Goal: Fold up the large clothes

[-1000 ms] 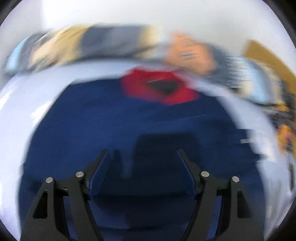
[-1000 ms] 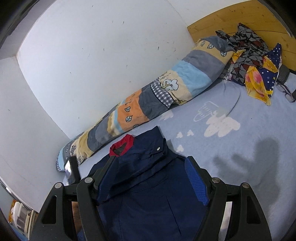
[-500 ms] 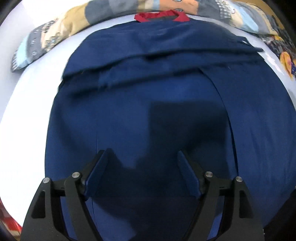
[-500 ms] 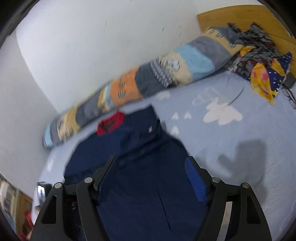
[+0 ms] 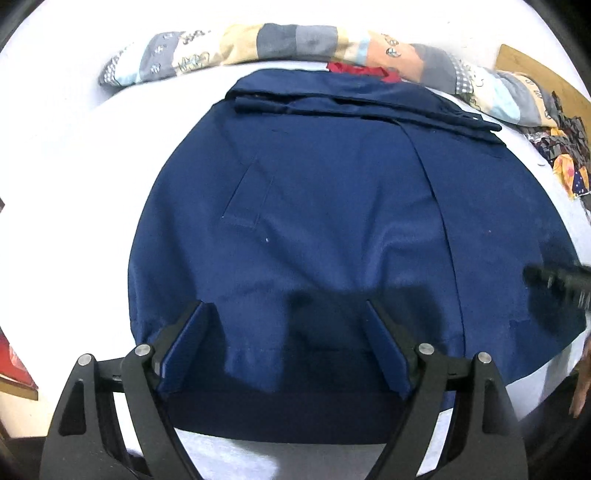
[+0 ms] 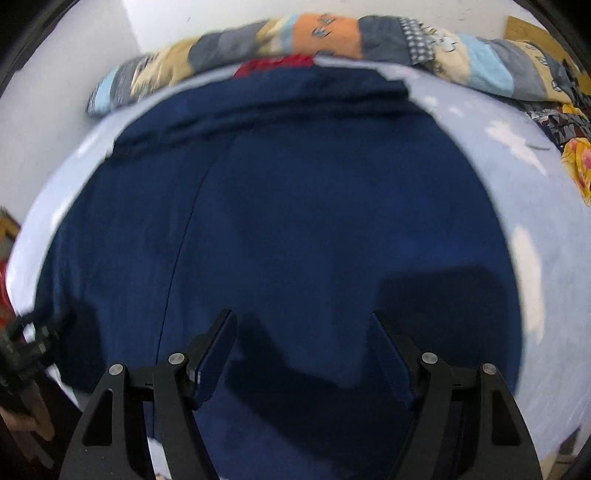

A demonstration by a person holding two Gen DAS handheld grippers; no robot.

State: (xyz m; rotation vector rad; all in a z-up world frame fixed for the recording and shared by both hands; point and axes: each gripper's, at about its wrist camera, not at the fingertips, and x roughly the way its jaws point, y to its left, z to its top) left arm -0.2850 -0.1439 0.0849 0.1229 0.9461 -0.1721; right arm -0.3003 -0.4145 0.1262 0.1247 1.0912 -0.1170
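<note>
A: The jacket [image 5: 332, 221] lies flat on the bed [image 5: 74, 147], collar far. Both jaws are spread, holding nothing.

B: Then left gripper [image 5: 286, 321] and right gripper [image 6: 303, 328] should pinch the near hem together; its edge looks blurred, maybe.

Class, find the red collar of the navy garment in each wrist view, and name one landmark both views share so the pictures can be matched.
Left wrist view: the red collar sits at the top, right of centre, at the far edge of the navy garment.
Right wrist view: the red collar sits at the top, slightly left of centre, blurred.
Shared landmark: the patchwork bolster lying just behind the collar.
</note>
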